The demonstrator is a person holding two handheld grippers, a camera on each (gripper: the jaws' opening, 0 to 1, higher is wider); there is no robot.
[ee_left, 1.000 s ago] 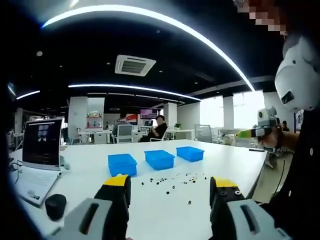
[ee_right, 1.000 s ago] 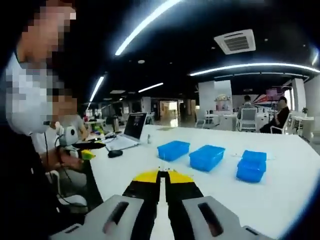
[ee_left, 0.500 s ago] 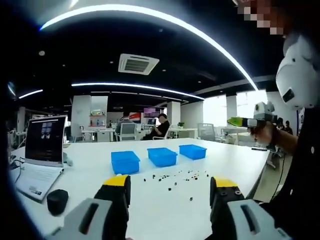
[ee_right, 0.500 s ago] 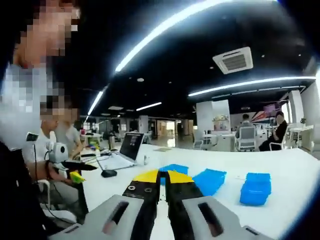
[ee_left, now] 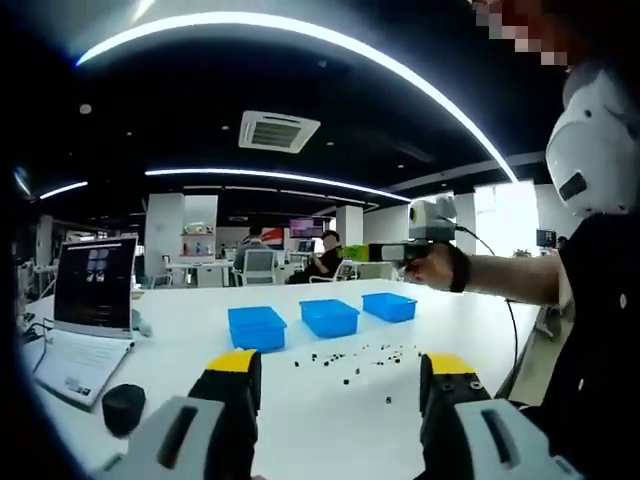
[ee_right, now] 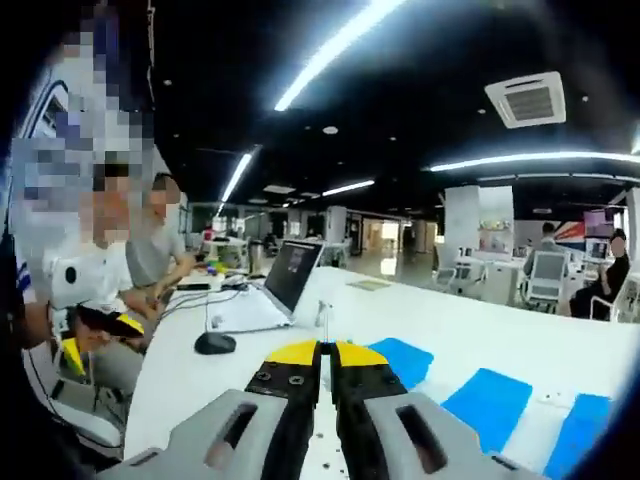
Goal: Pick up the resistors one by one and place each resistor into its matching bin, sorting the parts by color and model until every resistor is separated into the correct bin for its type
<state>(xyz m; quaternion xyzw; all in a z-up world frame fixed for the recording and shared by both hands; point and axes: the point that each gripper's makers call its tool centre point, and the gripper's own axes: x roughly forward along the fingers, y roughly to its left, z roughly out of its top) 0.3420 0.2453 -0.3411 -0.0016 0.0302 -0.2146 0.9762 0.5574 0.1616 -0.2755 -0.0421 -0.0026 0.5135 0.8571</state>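
Left gripper view: the left tongs (ee_left: pixel 342 372) are spread wide, empty, held above the white counter (ee_left: pixel 180 360). Ahead of them, between the two jaws, the resistors (ee_left: pixel 355 358) lie scattered loose on the counter as small dark specks. Just beyond the resistors stand three blue bins (ee_left: pixel 329 317) in a row, apart from one another. To the left of the tongs sit an open laptop (ee_left: pixel 85 310) and, nearer, a black mouse (ee_left: pixel 124 408). The right tongs (ee_left: pixel 385 252) show at upper right, gripped by the person's hand (ee_left: pixel 435 268) above the far bin, well off the counter.

Right gripper view: the right tongs (ee_right: pixel 327 352) are pressed together with nothing between them. The blue bins (ee_right: pixel 490 405) lie ahead and to the right of the jaws, partly hidden behind them. The laptop (ee_right: pixel 275 290) and mouse (ee_right: pixel 215 343) sit ahead to the left. The left tongs (ee_right: pixel 100 322) show at far left; beyond them, a seated person (ee_right: pixel 160 255).
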